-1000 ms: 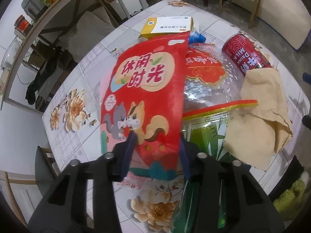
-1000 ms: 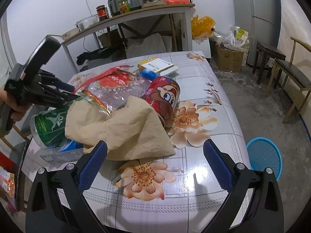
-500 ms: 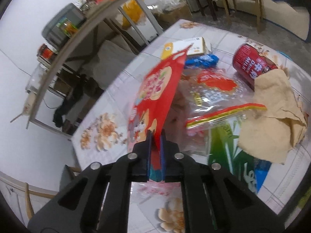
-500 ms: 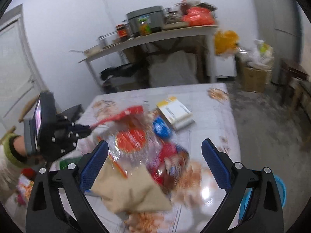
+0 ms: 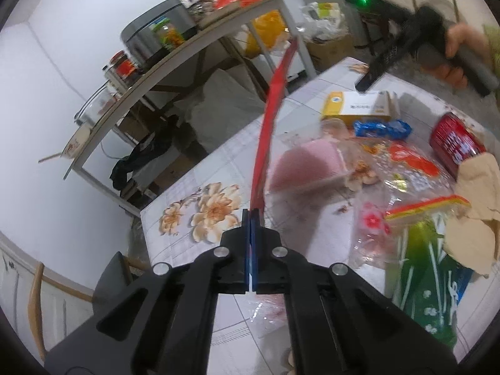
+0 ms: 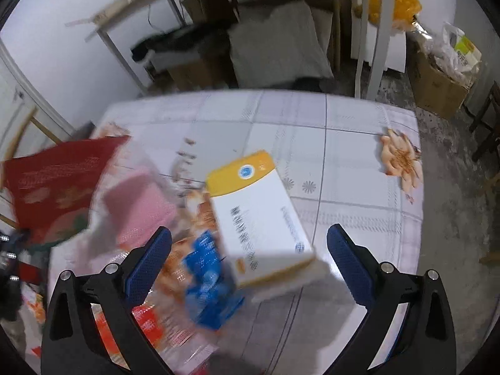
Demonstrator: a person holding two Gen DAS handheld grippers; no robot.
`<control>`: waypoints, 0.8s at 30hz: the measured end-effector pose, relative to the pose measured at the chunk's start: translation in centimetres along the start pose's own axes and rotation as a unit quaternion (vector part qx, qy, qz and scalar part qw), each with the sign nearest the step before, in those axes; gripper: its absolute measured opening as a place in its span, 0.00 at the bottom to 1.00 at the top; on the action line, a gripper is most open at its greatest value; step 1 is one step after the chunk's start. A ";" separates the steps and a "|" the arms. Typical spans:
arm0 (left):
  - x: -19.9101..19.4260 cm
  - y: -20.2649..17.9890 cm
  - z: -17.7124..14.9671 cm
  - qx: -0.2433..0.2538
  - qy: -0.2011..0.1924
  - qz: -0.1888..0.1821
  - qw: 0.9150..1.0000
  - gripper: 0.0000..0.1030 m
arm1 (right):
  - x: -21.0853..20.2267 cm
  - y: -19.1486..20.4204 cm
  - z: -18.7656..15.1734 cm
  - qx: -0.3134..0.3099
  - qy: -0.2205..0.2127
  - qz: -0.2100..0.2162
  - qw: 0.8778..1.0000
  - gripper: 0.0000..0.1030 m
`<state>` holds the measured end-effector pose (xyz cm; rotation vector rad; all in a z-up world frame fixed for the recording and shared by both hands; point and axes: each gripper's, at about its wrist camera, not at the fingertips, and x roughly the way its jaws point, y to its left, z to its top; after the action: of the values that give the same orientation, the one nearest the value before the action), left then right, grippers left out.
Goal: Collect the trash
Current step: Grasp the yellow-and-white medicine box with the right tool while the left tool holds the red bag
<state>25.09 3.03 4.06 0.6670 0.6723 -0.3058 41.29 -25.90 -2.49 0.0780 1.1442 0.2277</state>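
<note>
The left gripper (image 5: 252,218) is pressed together on the lower edge of the red snack bag (image 5: 273,109), which stands edge-on above the surface (image 5: 218,168) in the left wrist view. The right gripper (image 6: 249,245) is spread wide with nothing between its pads, hanging over the yellow-and-white box (image 6: 259,215) and the blue wrapper (image 6: 207,276) just beside it (that view is blurred). More litter lies on the floral surface: a clear plastic bag (image 5: 403,172), a red can (image 5: 454,145), a brown paper sheet (image 5: 475,215) and a green packet (image 5: 428,275). A person's hand (image 5: 459,53) holds the right gripper's handle at the upper right.
</note>
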 end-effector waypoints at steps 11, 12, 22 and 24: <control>0.1 1.6 -0.4 -0.038 -0.011 -0.004 0.999 0.00 | 4.3 2.4 0.3 -0.075 0.035 -0.040 0.996 0.94; 0.1 1.6 -0.4 -0.039 -0.012 -0.005 0.999 0.00 | 4.3 2.3 0.3 -0.075 0.035 -0.042 0.996 0.94; 0.0 1.4 -0.1 -0.041 -0.015 -0.006 0.999 0.00 | 5.6 1.7 0.9 -0.067 0.042 -0.054 0.995 0.74; -0.1 1.4 -0.1 -0.042 -0.016 -0.004 0.999 0.00 | 5.5 1.7 0.8 -0.068 0.038 -0.053 0.996 0.74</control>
<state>25.67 4.13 4.71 0.5789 0.6547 -0.2944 43.94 -22.96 -6.80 -0.1132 1.2026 0.2145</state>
